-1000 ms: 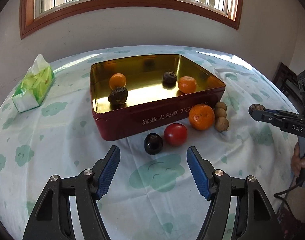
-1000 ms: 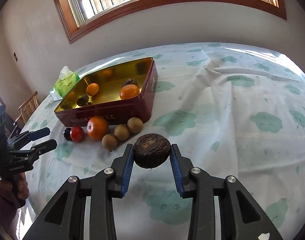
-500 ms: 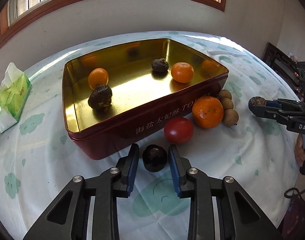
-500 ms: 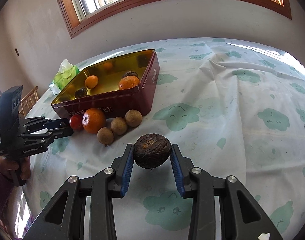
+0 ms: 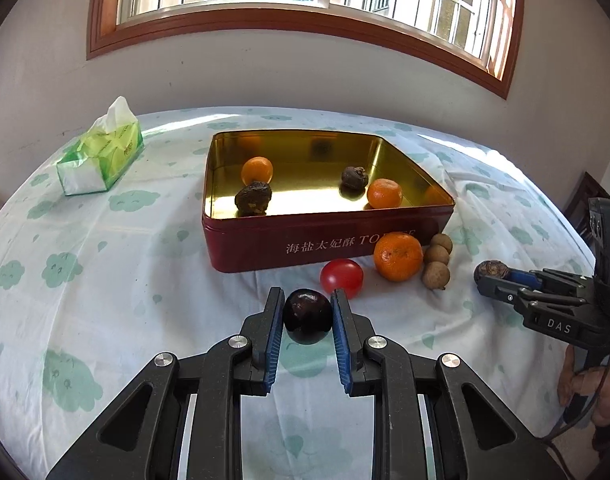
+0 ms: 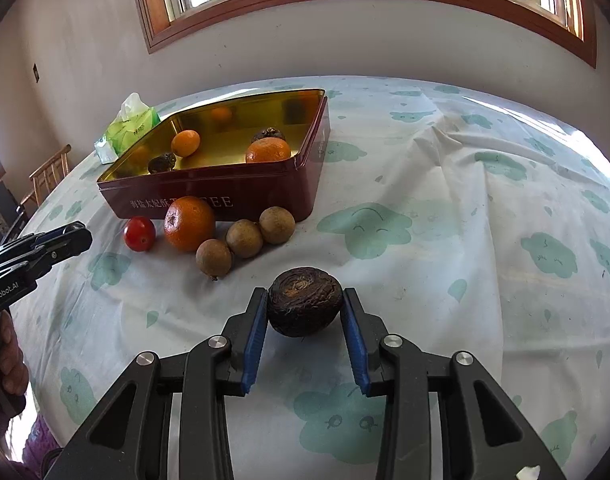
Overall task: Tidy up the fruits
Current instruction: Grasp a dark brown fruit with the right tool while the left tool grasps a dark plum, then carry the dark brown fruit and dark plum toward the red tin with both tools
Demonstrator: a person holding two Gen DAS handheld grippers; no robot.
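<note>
Now the left tongs [image 5: 307, 317] are closed onto a dark, glossy plum [image 5: 307, 316], their blue pads [image 5: 273, 332] pressed to either side of it; whether the plum is clear of the cloth is hard to judge from this angle. The right tongs [image 6: 304, 307] are likewise clamped on a wrinkled, dark brown fruit [image 6: 305, 306], possibly a dried passion fruit, held above the cloud-patterned tablecloth [image 6: 445, 240].

Just beyond the plum a red tomato [image 5: 341, 277] rests on the worktop, with a large orange [image 5: 398, 256] beside it and three brown longans [image 6: 245, 240] in a touching row to the orange's right. All of these sit against the front wall of a dark red tin [image 5: 265, 240] with a gold interior. Inside the tin lie two small oranges, one toward the left [image 5: 257, 171] and one toward the right [image 5: 384, 193], and two more wrinkled dark fruits [image 5: 253, 198] [image 5: 354, 177]. Well off to the tin's left stands a green tissue pack [image 5: 103, 156].
</note>
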